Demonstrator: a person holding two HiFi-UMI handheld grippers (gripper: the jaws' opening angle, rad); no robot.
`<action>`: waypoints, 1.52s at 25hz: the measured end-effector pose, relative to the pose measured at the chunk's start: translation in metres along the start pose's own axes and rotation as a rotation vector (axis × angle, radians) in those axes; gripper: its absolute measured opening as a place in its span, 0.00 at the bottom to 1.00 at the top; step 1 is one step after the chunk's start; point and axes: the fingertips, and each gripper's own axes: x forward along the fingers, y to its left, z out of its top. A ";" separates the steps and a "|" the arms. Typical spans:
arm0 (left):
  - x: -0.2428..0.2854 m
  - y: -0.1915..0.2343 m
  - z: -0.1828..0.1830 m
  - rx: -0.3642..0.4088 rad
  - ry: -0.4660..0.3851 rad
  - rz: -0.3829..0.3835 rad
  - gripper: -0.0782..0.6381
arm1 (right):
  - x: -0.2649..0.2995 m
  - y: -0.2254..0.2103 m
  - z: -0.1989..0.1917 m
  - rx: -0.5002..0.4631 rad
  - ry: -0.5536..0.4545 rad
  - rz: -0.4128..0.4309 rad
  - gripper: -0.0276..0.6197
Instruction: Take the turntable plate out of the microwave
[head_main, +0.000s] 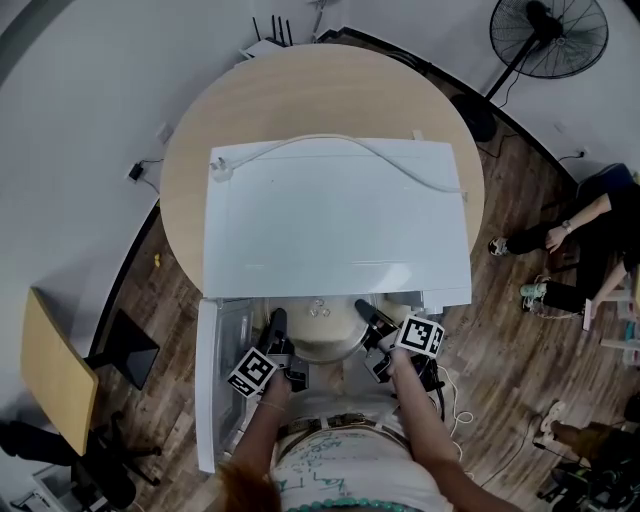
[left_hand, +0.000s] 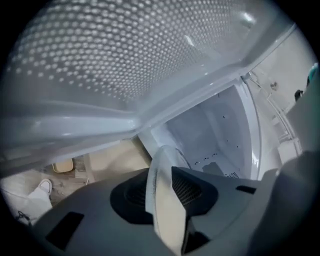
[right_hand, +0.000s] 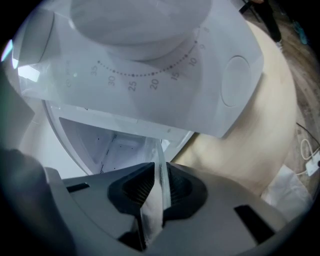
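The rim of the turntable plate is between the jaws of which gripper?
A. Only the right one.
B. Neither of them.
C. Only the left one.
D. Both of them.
D: the rim of the turntable plate stands between the jaws of the left gripper and of the right gripper, each in its own view.

Black left tool (head_main: 278, 320), black right tool (head_main: 362, 308), checkered marker cubes (head_main: 252, 372), white top (head_main: 330, 458) with teal print
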 end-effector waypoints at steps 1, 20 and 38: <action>-0.003 0.000 -0.002 -0.017 0.000 -0.004 0.27 | -0.002 0.000 0.000 -0.018 0.002 -0.001 0.11; -0.063 -0.038 -0.011 -0.039 -0.041 -0.079 0.23 | -0.044 0.041 -0.015 -0.048 0.003 0.067 0.10; -0.122 -0.079 -0.034 -0.167 -0.195 -0.102 0.22 | -0.088 0.080 -0.021 -0.092 0.096 0.132 0.11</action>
